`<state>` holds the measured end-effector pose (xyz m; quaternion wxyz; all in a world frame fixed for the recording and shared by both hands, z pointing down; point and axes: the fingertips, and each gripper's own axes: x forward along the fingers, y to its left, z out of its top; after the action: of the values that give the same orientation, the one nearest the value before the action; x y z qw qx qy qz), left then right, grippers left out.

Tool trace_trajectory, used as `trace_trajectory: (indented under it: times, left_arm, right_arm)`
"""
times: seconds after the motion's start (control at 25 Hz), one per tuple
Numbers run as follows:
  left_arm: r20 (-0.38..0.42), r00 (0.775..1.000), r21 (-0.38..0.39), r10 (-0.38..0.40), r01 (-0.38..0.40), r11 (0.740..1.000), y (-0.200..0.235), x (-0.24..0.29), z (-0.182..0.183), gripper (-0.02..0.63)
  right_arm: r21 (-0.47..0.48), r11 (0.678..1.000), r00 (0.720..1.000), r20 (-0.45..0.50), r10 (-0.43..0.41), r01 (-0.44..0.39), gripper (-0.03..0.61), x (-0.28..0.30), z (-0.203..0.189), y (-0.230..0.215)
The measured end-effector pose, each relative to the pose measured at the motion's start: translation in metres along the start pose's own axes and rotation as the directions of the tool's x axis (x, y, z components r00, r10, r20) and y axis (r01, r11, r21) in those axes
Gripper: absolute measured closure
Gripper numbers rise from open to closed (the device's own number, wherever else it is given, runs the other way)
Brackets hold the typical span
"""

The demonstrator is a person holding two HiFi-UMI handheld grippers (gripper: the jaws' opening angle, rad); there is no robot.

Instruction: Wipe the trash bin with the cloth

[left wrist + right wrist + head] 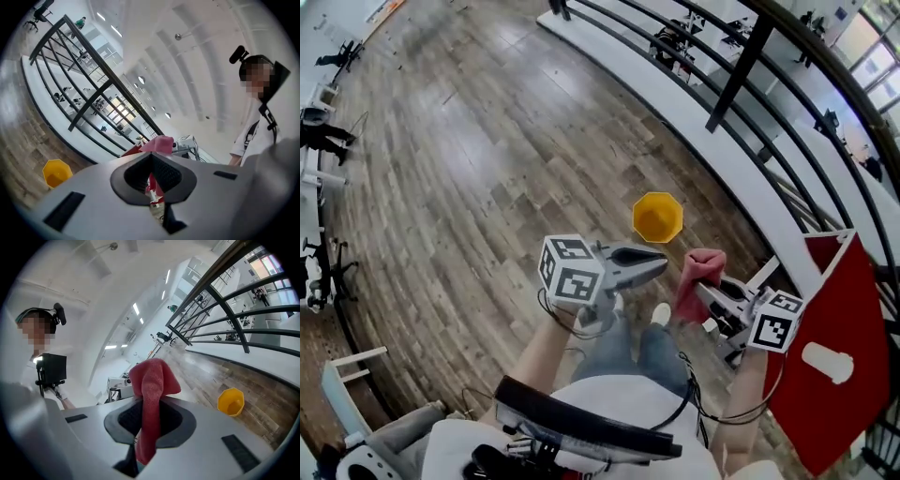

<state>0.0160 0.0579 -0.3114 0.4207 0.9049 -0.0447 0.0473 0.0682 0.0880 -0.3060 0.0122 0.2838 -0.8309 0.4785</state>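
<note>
A yellow trash bin (657, 217) stands open on the wooden floor, ahead of both grippers and well below them. It also shows in the left gripper view as the trash bin (56, 172) and at the right of the right gripper view as the trash bin (230, 401). My right gripper (701, 286) is shut on a red cloth (697, 279), which sticks up between its jaws and hangs below them as the cloth (151, 390). My left gripper (661, 262) is held beside it, shut and empty, with its jaws (151, 158) meeting. Past them the cloth (160, 143) shows.
A black railing (741, 66) on a white ledge (694, 117) runs along the right. A red panel (848, 337) stands at the far right. A white chair frame (342, 375) is at the lower left. The person's shoes (660, 314) are on the floor below the grippers.
</note>
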Motion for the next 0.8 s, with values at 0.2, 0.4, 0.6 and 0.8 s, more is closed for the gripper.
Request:
trace_trajectory:
  times: [0.2, 0.4, 0.6, 0.8]
  left_arm:
    - [0.032, 0.999, 0.055, -0.043, 0.041, 0.998, -0.037, 0.012, 0.007, 0.611]
    - [0.038, 0.999, 0.073, -0.036, 0.033, 0.997, -0.049, 0.022, 0.011, 0.611]
    - [0.069, 0.997, 0.067, -0.032, 0.027, 0.997, -0.054, 0.024, 0.018, 0.611]
    - [0.053, 0.999, 0.074, -0.01, 0.006, 0.997, -0.052, 0.027, 0.018, 0.609]
  right_arm:
    - [-0.011, 1.0, 1.0, 0.02, 0.01, -0.01, 0.528, -0.019, 0.008, 0.013]
    - [-0.03, 0.999, 0.999, 0.03, 0.014, -0.013, 0.528, -0.027, 0.019, 0.019]
    - [-0.041, 0.999, 0.999, 0.04, 0.02, -0.018, 0.528, -0.034, 0.024, 0.023]
    - [-0.051, 0.999, 0.999, 0.039, 0.016, -0.014, 0.528, -0.037, 0.026, 0.022]
